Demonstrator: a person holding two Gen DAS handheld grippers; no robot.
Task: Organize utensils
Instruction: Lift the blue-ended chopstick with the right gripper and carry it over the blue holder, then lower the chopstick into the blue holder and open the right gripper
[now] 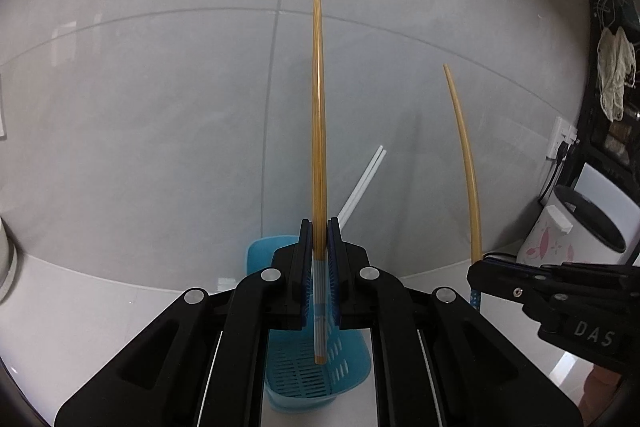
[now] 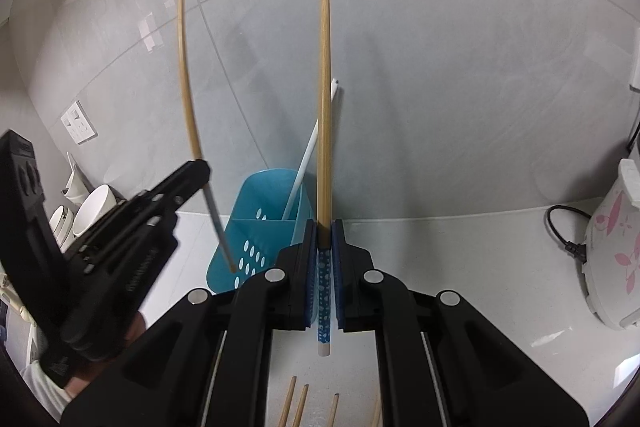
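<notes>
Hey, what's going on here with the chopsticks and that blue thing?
A person holds a hand-held gripper in each hand. The left gripper is shut on a grey-handled chopstick, the right gripper on a blue dotted one. Both hover by the blue holder, which already has white chopsticks inside. More chopsticks lie on the counter.

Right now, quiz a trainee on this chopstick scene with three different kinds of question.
1. True or false: the left gripper is open and holds nothing.
2. What already stands in the blue holder? A) white chopsticks B) a spoon C) a fork
3. Fill in: the chopstick in the right gripper has a blue handle patterned with white ____.

Key: 1 false, its jaws are shut on a bamboo chopstick. 2 A, the white chopsticks. 3 dots.
</notes>
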